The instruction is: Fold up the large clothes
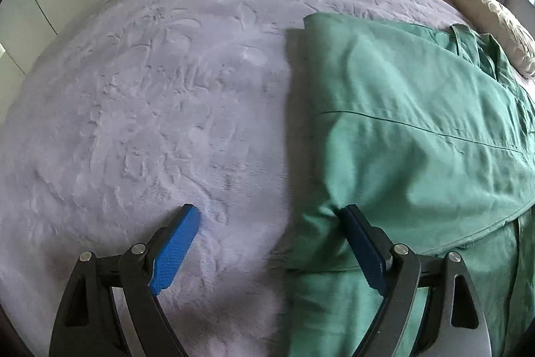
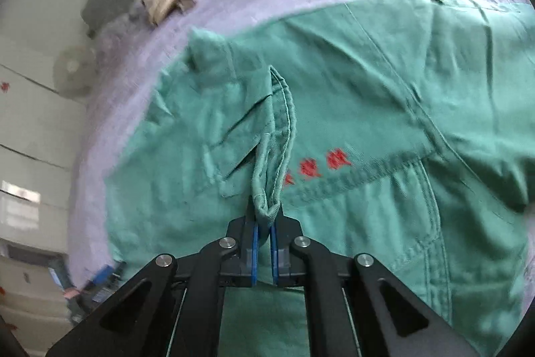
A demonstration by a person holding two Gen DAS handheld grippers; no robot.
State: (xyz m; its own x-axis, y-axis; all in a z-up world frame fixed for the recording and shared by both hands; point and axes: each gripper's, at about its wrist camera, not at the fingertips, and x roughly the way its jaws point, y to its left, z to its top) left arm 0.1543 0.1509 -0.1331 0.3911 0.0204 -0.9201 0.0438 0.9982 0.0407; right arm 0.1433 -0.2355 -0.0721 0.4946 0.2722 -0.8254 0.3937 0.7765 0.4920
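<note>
Green garment (image 2: pixel 351 109), one, on bed (image 1: pixel 150 89); right gripper (image 2: pixel 264 213) pinches its hem; left gripper (image 1: pixel 271 216) gapes empty.

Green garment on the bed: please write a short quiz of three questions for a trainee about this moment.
1. True or false: the right gripper is shut on a fold of the green garment.
2. The left gripper is: A) open, B) shut on the blanket.
3. What colour is the stitched writing on the garment?

Key: 1 true; 2 A; 3 red.
</note>
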